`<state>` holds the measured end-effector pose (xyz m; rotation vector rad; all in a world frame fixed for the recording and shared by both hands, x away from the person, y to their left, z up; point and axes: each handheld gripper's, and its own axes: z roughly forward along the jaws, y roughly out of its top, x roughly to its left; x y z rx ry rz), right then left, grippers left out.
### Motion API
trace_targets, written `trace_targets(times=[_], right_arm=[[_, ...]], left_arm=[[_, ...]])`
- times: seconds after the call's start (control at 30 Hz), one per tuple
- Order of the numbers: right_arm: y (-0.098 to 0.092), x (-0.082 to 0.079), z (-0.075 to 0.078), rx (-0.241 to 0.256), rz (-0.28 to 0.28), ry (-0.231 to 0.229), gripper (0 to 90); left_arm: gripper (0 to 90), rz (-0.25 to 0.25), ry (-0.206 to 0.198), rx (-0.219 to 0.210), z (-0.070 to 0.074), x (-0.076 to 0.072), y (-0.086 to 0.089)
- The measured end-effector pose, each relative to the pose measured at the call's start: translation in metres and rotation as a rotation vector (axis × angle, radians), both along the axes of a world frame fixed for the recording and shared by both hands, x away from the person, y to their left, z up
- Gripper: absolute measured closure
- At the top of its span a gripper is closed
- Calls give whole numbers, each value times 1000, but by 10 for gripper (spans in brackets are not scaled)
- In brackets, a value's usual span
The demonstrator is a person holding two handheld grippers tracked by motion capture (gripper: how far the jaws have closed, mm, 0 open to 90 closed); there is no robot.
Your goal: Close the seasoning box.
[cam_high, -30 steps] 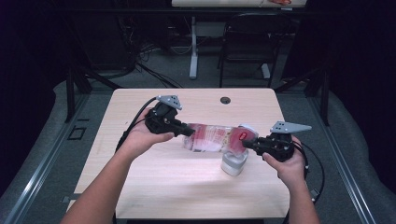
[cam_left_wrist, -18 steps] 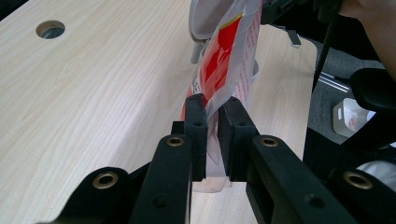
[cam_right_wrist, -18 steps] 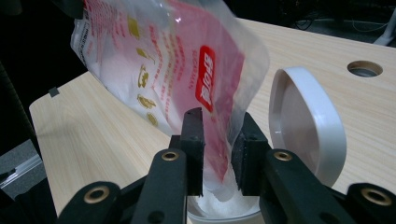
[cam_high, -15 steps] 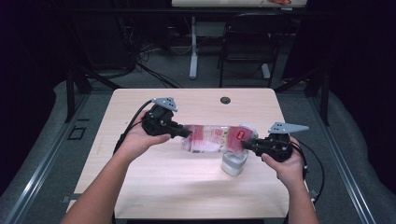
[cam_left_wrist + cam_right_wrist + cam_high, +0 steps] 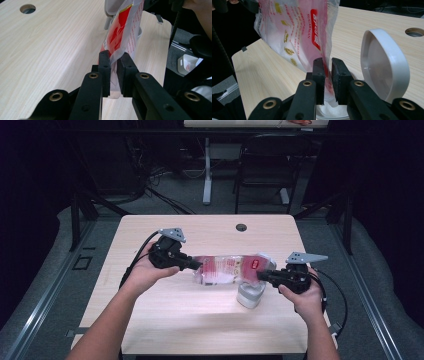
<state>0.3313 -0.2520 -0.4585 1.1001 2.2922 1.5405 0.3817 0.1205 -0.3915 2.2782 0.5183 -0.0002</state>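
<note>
A clear plastic bag with red and pink print hangs stretched between my two grippers above the table. My left gripper is shut on its left end, and in the left gripper view the bag runs away from the pinching jaws. My right gripper is shut on the other end, just above a white container. In the right gripper view the bag rises from the gripper, with the container's hinged white lid standing open to the right.
The light wooden table has a round cable hole near its far edge. Black cables trail from both grippers. Beyond the table stand a chair and a desk leg on a dark floor.
Both grippers and the bag between them have shifted slightly, the bag now hanging a little lower over the white container.
</note>
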Motion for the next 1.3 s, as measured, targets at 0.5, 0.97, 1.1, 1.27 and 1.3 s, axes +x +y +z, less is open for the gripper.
trace_targets(times=[0.5,0.97,1.1,1.27,1.3], right_arm=[[1,0,0,24,13,-15,847],[4,-2,4,32,21,-33,860],[7,-4,7,15,8,-50,860],[10,-6,9,12,10,-57,861],[11,-6,10,12,9,-58,862]], left_arm=[[816,6,21,-3,-14,1,7],[810,9,42,-7,-25,3,11],[810,18,41,5,-29,2,11],[811,20,47,8,-33,1,15],[811,19,48,7,-34,1,15]])
